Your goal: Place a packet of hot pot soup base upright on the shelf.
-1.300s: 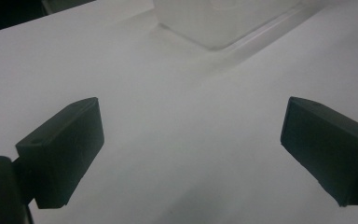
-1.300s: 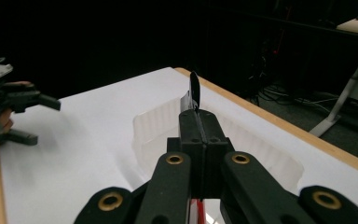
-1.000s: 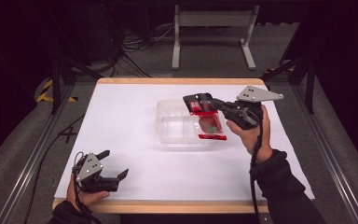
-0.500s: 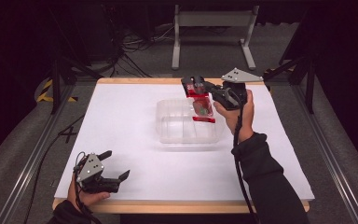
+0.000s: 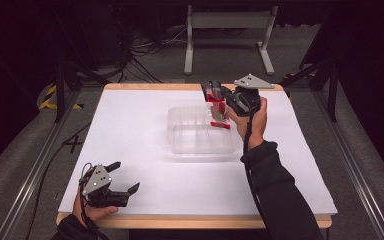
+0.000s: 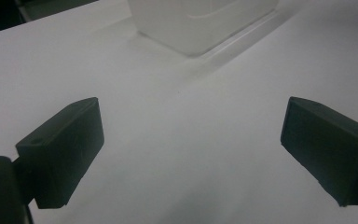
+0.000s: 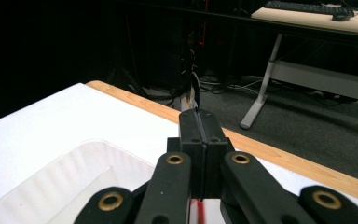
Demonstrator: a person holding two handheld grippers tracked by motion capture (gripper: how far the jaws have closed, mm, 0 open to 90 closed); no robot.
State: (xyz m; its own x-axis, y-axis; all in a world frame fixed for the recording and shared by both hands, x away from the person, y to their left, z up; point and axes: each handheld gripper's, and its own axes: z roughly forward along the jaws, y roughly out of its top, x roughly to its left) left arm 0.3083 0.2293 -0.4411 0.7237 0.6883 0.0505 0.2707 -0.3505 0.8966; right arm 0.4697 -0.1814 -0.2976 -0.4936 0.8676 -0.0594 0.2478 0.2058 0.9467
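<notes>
Black tools: the right tool [image 5: 214, 93] has brass rivets, a grey triangular plate, and a dark sleeve [image 5: 275, 190].

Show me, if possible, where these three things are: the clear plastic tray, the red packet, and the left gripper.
clear plastic tray [image 5: 192, 146], high view, bare floor near its front wall.
red packet [image 5: 219, 114], high view, lower half hanging over the tray.
left gripper [image 5: 126, 178], high view, midway between its open jaw tips.

A flat red packet [image 5: 217, 107] with a clear, greenish window hangs upright from my right gripper [image 5: 213, 90], pinched by its top edge above the far right corner of the container. The clear plastic container [image 5: 200, 131] sits open on the white table [image 5: 130, 125], compartments empty.
</notes>
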